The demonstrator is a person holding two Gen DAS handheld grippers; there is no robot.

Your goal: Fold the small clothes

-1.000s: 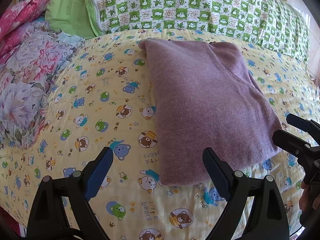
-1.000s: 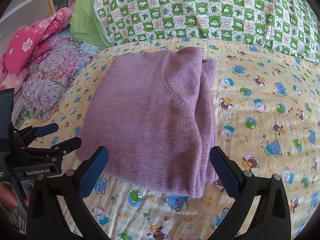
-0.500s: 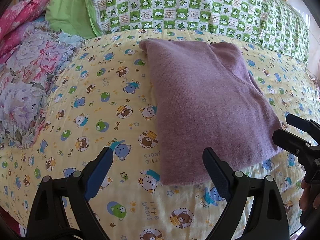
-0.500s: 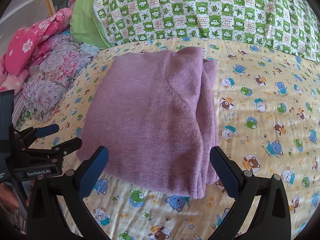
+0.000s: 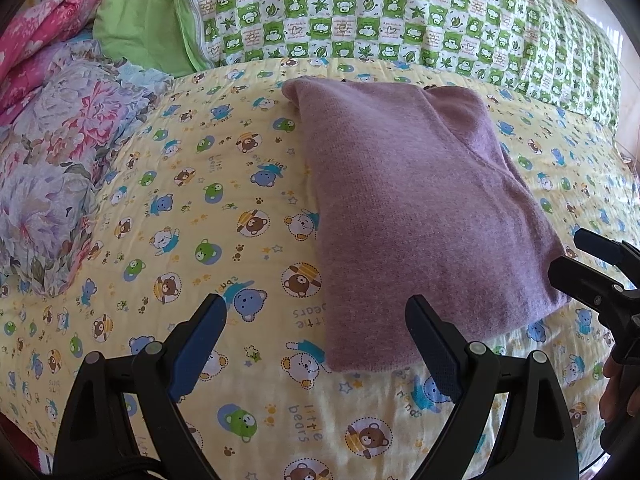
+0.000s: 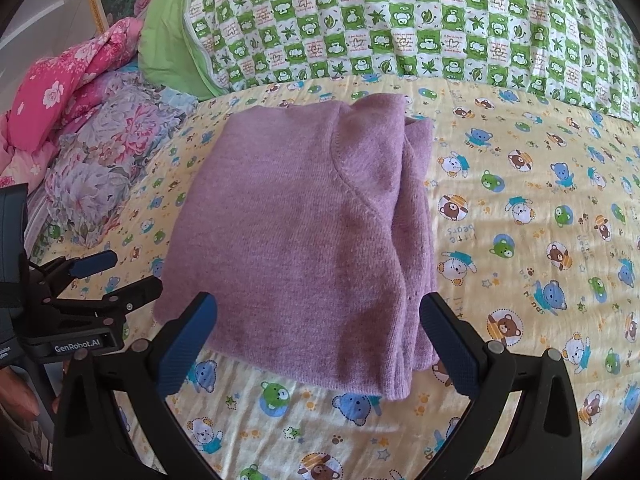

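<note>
- One pink floral quilt (image 6: 68, 80) lies bunched at the far left of the bed (image 5: 168, 216), and one pale floral quilt (image 5: 60, 152) lies just beside it.
- One left gripper (image 5: 316, 340) hovers over the bear-print sheet, fingers wide apart and holding nothing; its right finger (image 5: 434, 344) overlaps the sweater's near edge in the view, contact unclear.
- One purple sweater (image 6: 304, 232) lies folded into a rough rectangle on the middle of the bed, layers stacked along its right side.
- One right gripper (image 6: 320, 336) hangs over the sweater's near edge, fingers spread wide, empty.
- One green checked quilt (image 6: 400, 28) runs along the back of the bed, with one plain green pillow (image 5: 136, 20) at its left end.
</note>
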